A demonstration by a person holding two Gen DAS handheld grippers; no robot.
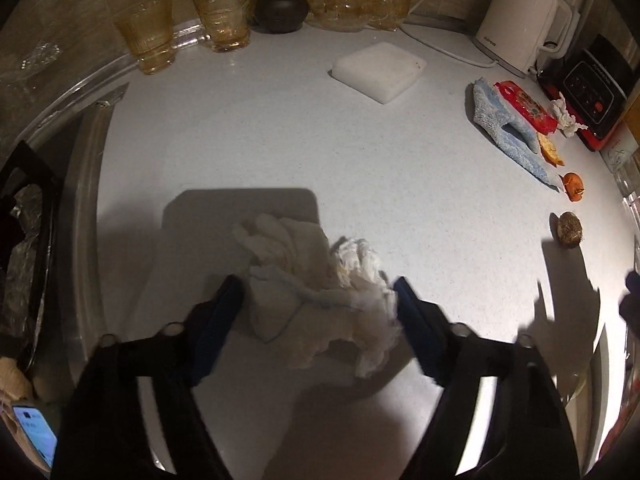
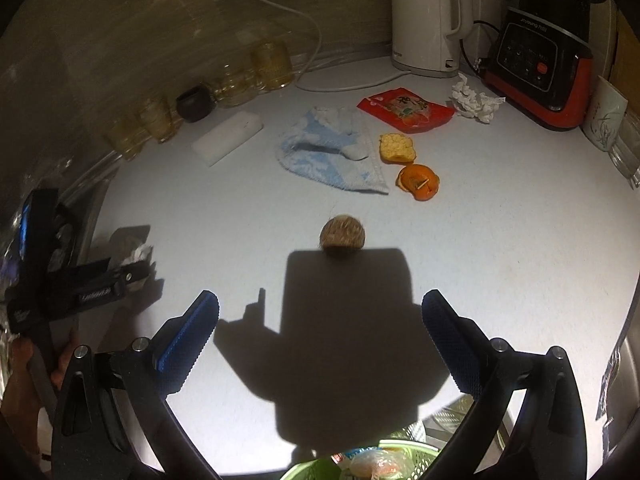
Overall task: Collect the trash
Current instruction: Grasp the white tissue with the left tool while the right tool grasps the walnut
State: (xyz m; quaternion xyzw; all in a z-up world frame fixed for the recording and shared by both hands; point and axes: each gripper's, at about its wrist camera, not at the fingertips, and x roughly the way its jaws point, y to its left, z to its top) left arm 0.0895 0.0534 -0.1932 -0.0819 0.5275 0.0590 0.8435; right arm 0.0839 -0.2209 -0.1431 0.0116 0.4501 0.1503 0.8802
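Your left gripper (image 1: 318, 300) straddles the crumpled tissue wad (image 1: 320, 276) on the bench (image 1: 280, 128); jaws spread, pads not clearly pressing. Wad's long axis runs jaw to jaw. Right gripper (image 2: 320, 320) spread, empty; brown husk (image 2: 343, 237) lies straight ahead, apart.

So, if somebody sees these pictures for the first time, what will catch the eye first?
Probably the crumpled white tissue wad lying on the pale counter between the fingers of the left tongs. Next, the bright litter farther right: a red snack wrapper and an orange peel beside a blue cloth. The right tongs hang open, empty.
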